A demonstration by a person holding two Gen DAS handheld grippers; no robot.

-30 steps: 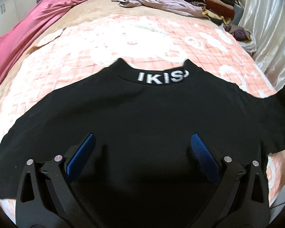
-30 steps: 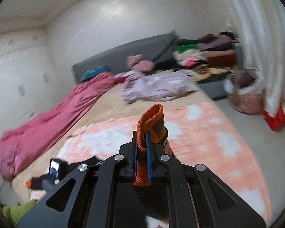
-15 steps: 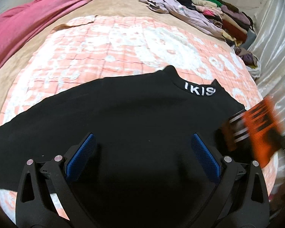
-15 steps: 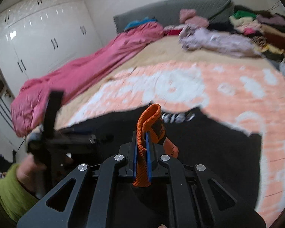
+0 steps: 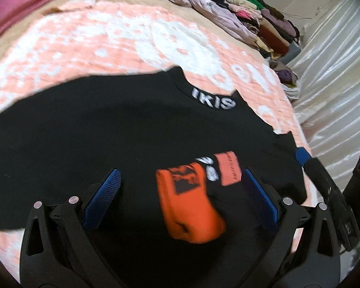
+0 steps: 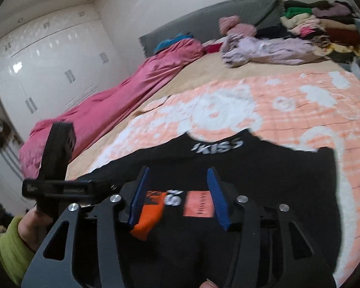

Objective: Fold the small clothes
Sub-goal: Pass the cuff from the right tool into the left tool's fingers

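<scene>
Having just been spreading the right gripper (image 6: 178, 195) jaws, dropping the orange cuff (image 5: 189, 206) onto the soft, limp black top (image 5: 108, 132); left gripper (image 5: 180, 201) jaws spread, judging the hem easiest to pinch.

White wardrobe (image 6: 48, 72); grey headboard (image 6: 204, 21)

Black garment (image 5: 108, 144) with white collar lettering, flat on a bed, orange cuff (image 5: 189, 206) folded onto its middle

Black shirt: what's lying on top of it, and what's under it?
On the black shirt lies an orange sleeve cuff, folded in over the body. The peach-and-white quilt shows around the shirt; what is beneath it is covered.
</scene>
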